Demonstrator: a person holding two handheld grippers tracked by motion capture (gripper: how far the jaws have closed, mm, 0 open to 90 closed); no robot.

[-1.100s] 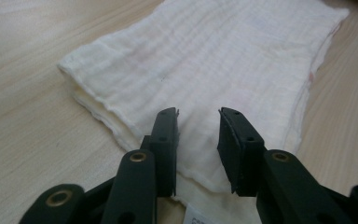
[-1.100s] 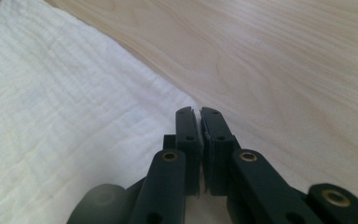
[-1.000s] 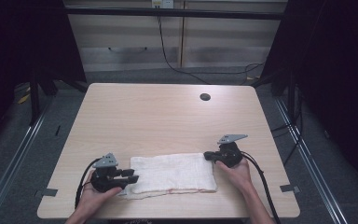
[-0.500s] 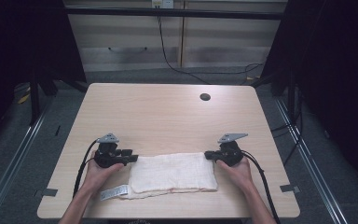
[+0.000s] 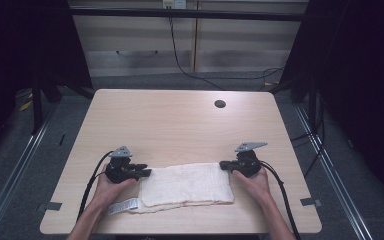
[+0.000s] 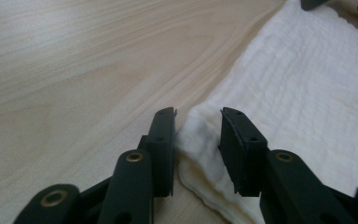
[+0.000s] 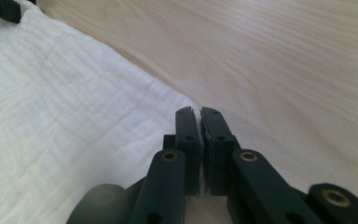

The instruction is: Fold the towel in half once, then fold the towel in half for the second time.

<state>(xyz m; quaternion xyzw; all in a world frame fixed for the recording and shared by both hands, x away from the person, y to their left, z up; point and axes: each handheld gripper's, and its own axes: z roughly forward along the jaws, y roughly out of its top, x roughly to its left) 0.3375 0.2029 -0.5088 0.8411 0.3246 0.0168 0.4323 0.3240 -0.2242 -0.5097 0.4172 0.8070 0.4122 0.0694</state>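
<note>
A white folded towel lies along the table's near edge. My left gripper is at its far left corner. In the left gripper view the jaws stand open, and the towel's corner bulges up between them. My right gripper is at the far right corner. Its jaws are pressed together right at the towel's corner, apparently pinching the edge. A hand holds each gripper.
The wooden table has a dark round hole near its far edge. A white label sticks out from the towel's near left corner. Cables trail from both grippers toward the near edge.
My left gripper has moved from the towel's near left corner to its far left corner, uncovering the label. The right gripper has stayed at its corner.
</note>
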